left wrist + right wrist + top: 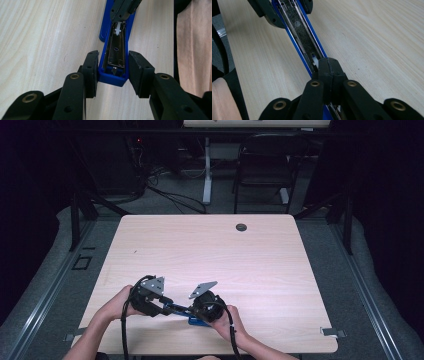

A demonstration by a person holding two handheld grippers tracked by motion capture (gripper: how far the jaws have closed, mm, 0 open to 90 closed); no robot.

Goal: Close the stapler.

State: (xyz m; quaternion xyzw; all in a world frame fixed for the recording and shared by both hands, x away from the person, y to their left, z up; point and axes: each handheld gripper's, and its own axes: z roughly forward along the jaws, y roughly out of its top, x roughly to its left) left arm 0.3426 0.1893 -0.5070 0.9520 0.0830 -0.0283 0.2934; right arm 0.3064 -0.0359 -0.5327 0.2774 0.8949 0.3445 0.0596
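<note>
A blue stapler point(179, 309) lies swung open near the table's front edge, its metal staple channel point(116, 50) facing up. My left gripper point(113, 70) is shut on the front end of the blue channel arm, one pad point(91, 67) on each side wall. From the opposite end comes my right gripper point(329, 66), jaws shut together, tips down in the channel point(298, 25) right at the white pusher point(314, 59). In the high view the left gripper point(167, 306) and right gripper point(192, 310) face each other along the stapler.
The light wooden table point(200, 245) has a round cable hole point(241, 227) near its far edge. A dark chair point(265, 165) and a white table leg point(207, 170) stand beyond it. The person's forearm point(192, 37) lies close beside the stapler.
</note>
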